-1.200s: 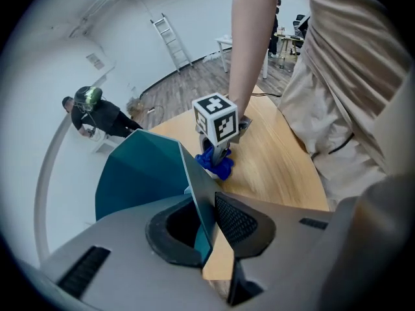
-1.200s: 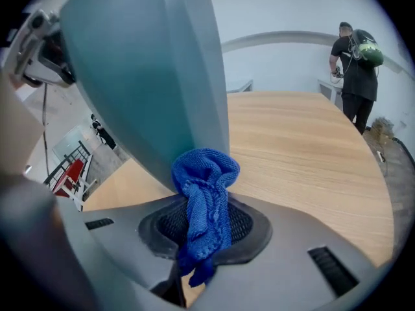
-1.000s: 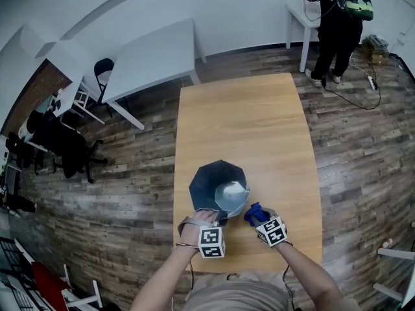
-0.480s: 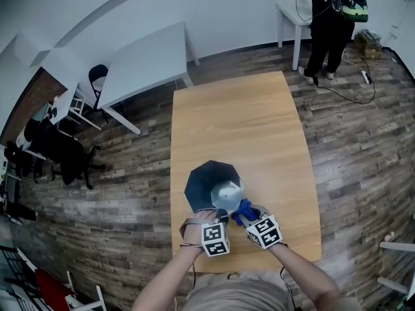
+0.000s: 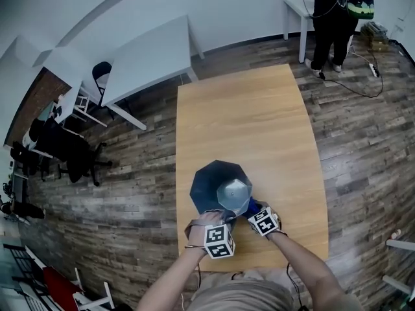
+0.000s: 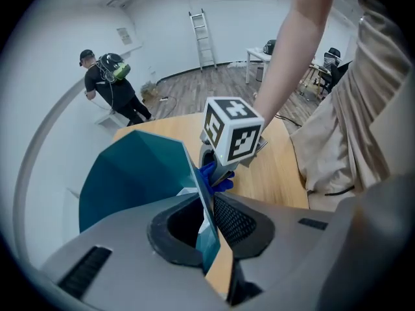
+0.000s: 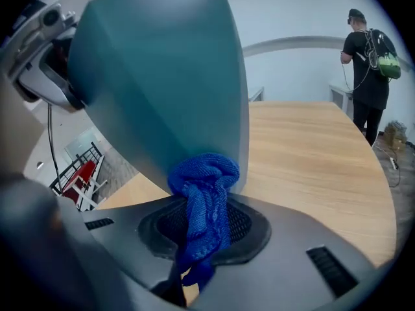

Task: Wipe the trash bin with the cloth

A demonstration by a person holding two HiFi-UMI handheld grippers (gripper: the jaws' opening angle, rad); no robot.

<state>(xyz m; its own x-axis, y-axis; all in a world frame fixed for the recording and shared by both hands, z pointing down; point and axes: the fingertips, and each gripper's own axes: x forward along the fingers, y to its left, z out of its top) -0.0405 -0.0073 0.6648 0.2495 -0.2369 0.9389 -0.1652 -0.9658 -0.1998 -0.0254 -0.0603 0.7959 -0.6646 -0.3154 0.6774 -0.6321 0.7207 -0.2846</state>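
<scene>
Jaws of the left gripper (image 6: 209, 222) have just been closing and pinch the near wall of the teal trash bin (image 5: 209, 181) at its rim, one inside, one outside. Just to the right, the right gripper (image 7: 200, 241) clamps the blue cloth (image 7: 205, 196), its bunched end pressed against the bin's near-right outer wall. The bin stands at the near end of the wooden table (image 5: 249, 118).

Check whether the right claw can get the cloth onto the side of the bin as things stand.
Probably yes: the right claw holds the cloth and it already looks pressed against the side of the bin, with nothing between them.
</scene>
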